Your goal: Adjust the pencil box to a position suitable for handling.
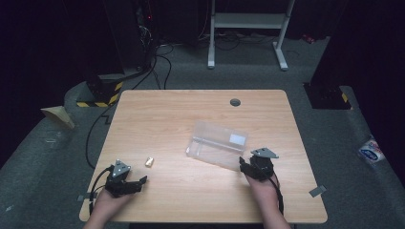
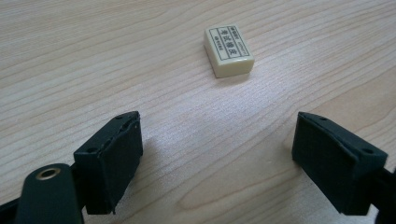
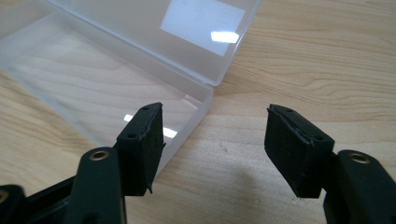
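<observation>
On the near left of the table (image 1: 205, 102), left gripper (image 2: 217, 161) open, nothing between the jaws, small cream eraser (image 2: 229, 50) just ahead. Best to slide straight forward, low and slow, and pinch the long sides. On the near right, right gripper (image 3: 215, 144) open too, at the corner of the clear plastic box (image 3: 121, 70), lid open, maybe touching its wall. Pale wood tabletop, flat and smooth. Beyond, grey carpet (image 1: 191, 71), black cables (image 1: 160, 62), a white metal frame (image 1: 248, 21), dark room.

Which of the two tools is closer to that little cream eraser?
Left. The left tool sits just short of the eraser, open and not touching; the right tool is across the table by the clear box.
</observation>
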Demonstrator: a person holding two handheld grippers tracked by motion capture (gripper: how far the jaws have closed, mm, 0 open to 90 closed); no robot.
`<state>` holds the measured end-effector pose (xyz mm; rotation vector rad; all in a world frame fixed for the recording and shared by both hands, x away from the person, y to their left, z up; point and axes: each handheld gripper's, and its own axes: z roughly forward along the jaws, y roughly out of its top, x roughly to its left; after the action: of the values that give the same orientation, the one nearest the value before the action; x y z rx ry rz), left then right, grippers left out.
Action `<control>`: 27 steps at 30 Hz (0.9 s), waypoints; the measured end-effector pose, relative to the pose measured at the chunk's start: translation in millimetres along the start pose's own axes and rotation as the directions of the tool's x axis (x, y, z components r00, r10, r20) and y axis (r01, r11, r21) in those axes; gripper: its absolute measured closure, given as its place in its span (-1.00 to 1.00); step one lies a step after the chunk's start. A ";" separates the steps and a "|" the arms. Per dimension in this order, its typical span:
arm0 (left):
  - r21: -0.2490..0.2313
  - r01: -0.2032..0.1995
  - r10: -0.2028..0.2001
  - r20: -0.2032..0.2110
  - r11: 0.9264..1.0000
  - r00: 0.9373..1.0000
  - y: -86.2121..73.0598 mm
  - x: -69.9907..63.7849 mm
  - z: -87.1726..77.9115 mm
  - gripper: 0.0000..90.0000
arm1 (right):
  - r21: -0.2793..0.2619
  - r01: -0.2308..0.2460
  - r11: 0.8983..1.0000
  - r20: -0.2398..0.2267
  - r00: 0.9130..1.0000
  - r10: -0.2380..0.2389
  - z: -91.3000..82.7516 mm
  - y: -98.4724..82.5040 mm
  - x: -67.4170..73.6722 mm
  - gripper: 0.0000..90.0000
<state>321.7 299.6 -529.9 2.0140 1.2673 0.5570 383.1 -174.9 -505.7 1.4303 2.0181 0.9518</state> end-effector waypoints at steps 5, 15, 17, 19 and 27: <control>0.000 -0.003 0.003 0.000 1.000 1.000 0.0 0.1 0.0 -0.63 | -0.028 -0.010 1.000 -0.048 0.999 0.008 -5.5 -3.5 2.0 0.02; -0.003 0.001 -0.001 -0.002 1.000 1.000 -0.1 -0.2 0.0 -0.63 | 0.021 -0.005 1.000 -0.087 0.996 0.006 5.6 -4.8 5.3 0.41; -0.003 0.001 -0.001 -0.002 1.000 1.000 -0.1 -0.2 0.0 -0.63 | 0.025 -0.003 1.000 -0.084 0.996 0.005 6.5 -5.8 4.3 0.47; -0.002 0.001 -0.001 -0.001 1.000 1.000 0.0 -0.1 0.0 -0.63 | 0.025 0.002 1.000 -0.079 0.997 0.000 5.7 -5.7 1.9 0.55; -0.003 0.001 -0.001 -0.002 1.000 1.000 -0.1 -0.1 0.0 -0.63 | 0.019 -0.007 1.000 -0.063 0.998 0.009 1.9 -8.5 -6.7 0.66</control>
<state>321.6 299.5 -529.9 2.0107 1.2678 0.5604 381.6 -182.5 -513.5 1.4360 2.0728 0.9953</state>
